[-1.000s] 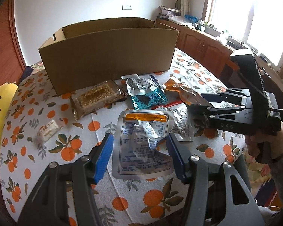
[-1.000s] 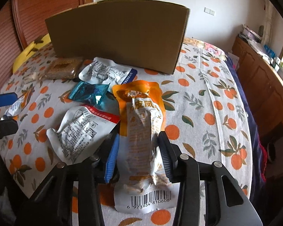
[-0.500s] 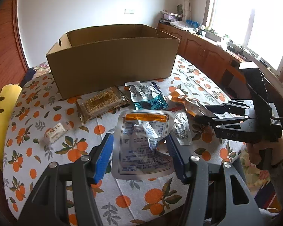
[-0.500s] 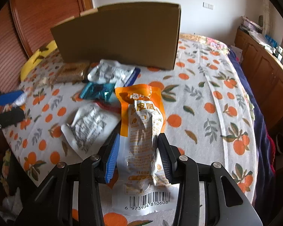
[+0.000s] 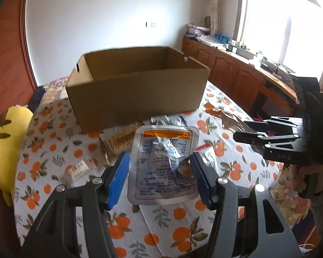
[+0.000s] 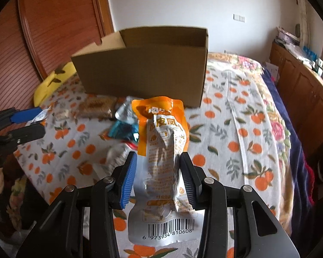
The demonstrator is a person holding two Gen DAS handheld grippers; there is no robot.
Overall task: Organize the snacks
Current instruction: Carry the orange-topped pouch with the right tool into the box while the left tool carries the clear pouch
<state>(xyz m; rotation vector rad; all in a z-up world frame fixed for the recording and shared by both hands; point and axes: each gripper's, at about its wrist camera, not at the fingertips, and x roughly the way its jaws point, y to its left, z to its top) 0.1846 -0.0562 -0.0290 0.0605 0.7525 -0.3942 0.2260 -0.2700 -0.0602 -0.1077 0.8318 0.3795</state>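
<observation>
- In the left wrist view, our left gripper (image 5: 159, 177) is clenched on a silver pouch (image 5: 164, 164) with an orange strip across its top; the blue pads press its two side edges at the lower centre of the frame, and the pouch hangs clear of the tablecloth (image 5: 60, 142).
- In the right wrist view, our right gripper (image 6: 158, 180) grasps an orange-and-silver pouch (image 6: 163, 157) by its middle, barcode end toward the camera at the bottom of the frame, orange end pointing up toward the box.
- The open cardboard box (image 5: 137, 92) stands at the centre of the left view, above and behind the held pouch; no snack shows inside it from here.
- Still on the cloth in front of the box: a brown cracker pack (image 5: 118, 142) just left of the silver pouch, a small white packet (image 5: 78, 168) further left, and a teal packet (image 6: 122, 130) at the centre left of the right view.
- A yellow cushion (image 5: 6, 142) lies at the left edge of the left view.
- The right gripper also shows at the right edge of the left view, with a hand (image 5: 312, 178) under it.
</observation>
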